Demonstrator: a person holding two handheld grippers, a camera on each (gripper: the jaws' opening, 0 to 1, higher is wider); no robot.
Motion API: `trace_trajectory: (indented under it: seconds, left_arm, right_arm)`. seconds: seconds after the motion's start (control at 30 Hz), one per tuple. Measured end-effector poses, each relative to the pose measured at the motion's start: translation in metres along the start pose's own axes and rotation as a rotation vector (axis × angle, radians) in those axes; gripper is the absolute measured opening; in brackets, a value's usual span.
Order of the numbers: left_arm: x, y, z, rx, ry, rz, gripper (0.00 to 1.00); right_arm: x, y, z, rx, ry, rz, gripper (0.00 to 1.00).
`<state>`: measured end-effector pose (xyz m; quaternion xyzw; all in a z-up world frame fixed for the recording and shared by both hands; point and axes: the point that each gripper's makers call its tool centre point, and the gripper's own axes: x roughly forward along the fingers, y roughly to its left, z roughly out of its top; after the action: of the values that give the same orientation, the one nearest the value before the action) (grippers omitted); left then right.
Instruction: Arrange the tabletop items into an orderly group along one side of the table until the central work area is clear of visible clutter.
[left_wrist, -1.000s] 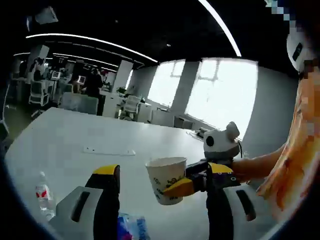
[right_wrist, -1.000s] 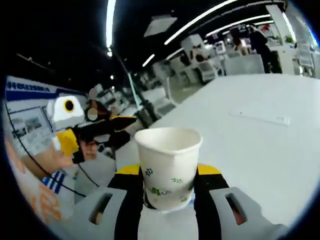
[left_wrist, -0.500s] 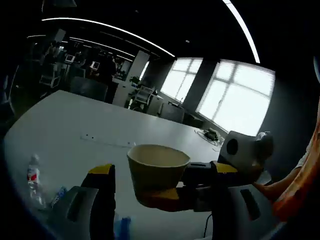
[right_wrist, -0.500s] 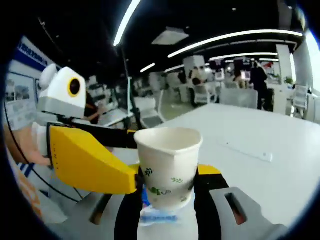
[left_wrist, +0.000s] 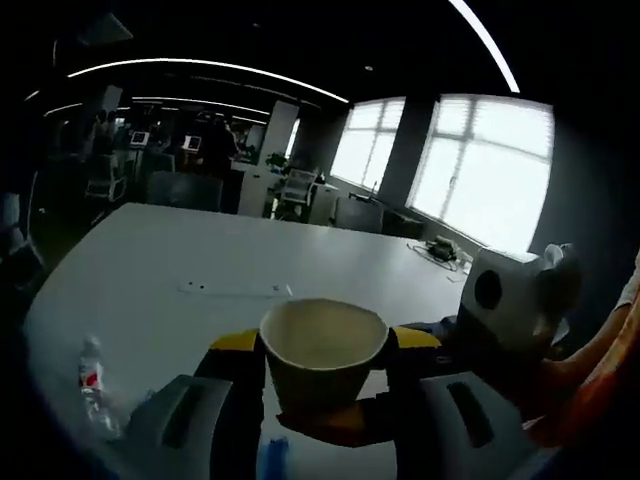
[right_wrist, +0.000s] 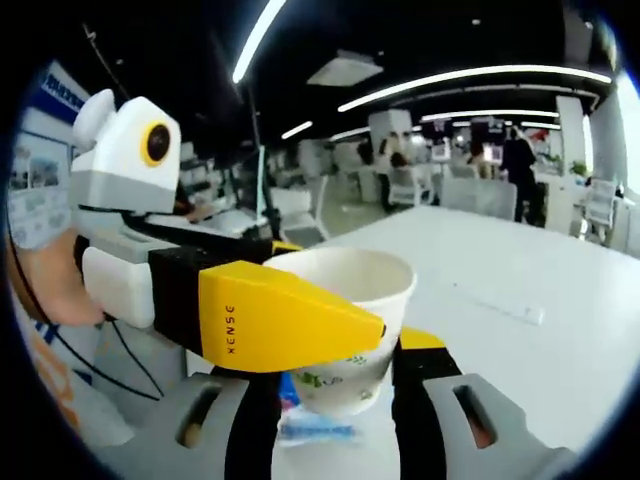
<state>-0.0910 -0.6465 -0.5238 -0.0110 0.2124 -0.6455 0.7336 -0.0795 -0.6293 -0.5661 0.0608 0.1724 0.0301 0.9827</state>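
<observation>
While a small plastic bottle (left_wrist: 92, 385) lies at the left on the white table (left_wrist: 150, 290), a paper cup (left_wrist: 322, 352) is seen further right, held above the table between the jaws of the left gripper (left_wrist: 318, 375). Whether those jaws press on it cannot be told. Further right, the right gripper (left_wrist: 455, 345) reaches in, its jaws closed on the cup (right_wrist: 350, 330). A blue packet (right_wrist: 310, 415) lies beneath.

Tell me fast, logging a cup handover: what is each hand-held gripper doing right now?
Left hand-held gripper: jaws around the paper cup; grip cannot be told.
Right hand-held gripper: closed on the paper cup.
</observation>
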Motion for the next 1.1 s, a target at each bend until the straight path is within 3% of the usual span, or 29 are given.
trace_trajectory:
  seconds: [0.2,0.37,0.7,0.9,1.1]
  left_arm:
    - [0.0,0.003,-0.002,0.018,-0.001,0.002,0.44]
    - [-0.001,0.018,0.007,0.007,-0.034,0.027,0.44]
    - [0.011,0.09,0.025,-0.011,-0.06,0.118,0.45]
    - [0.024,0.116,0.028,0.025,-0.048,0.152,0.45]
    - [0.045,0.134,0.03,-0.01,-0.047,0.157,0.46]
  right_arm:
    - [0.0,0.0,-0.006,0.004,0.021,0.012,0.42]
    - [-0.005,-0.005,-0.019,0.023,0.056,0.01,0.42]
    - [-0.043,-0.034,-0.04,0.102,0.066,-0.069,0.45]
    - [-0.063,-0.046,-0.051,0.135,0.071,-0.118,0.46]
    - [-0.079,-0.057,-0.057,0.169,0.071,-0.161,0.46]
